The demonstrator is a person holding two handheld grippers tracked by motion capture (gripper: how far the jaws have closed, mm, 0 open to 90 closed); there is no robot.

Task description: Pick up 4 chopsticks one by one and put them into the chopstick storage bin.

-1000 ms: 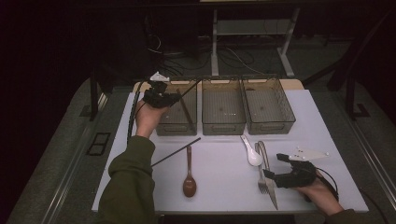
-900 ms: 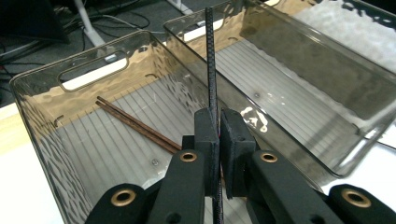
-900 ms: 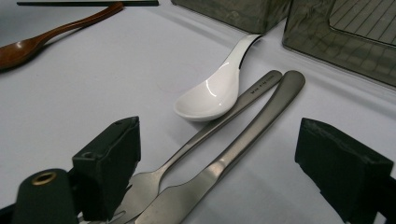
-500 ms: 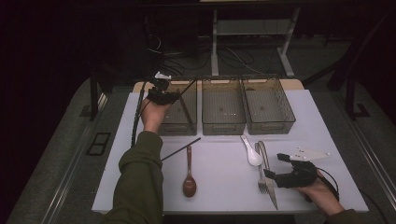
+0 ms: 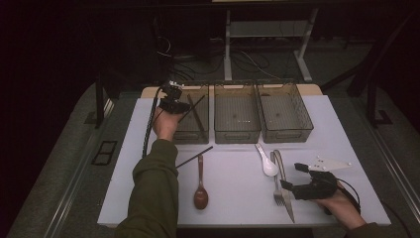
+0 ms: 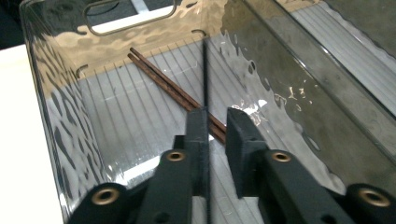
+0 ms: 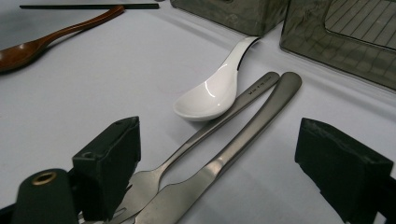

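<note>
The left tongs (image 6: 215, 135) hung over the leftmost bin (image 5: 194, 133), a black chopstick (image 6: 205, 79) lying against one jaw with the jaws parted a little, so whether it was gripped or just let go I could not tell. It pointed down toward the brown pair (image 6: 173, 91) on the bin floor, seemingly sorted by kind. The right tongs (image 7: 233, 158) stood wide open, holding nothing, straddling the fork (image 7: 196, 140) and knife (image 7: 243, 140); their lower ends were cut off
</note>
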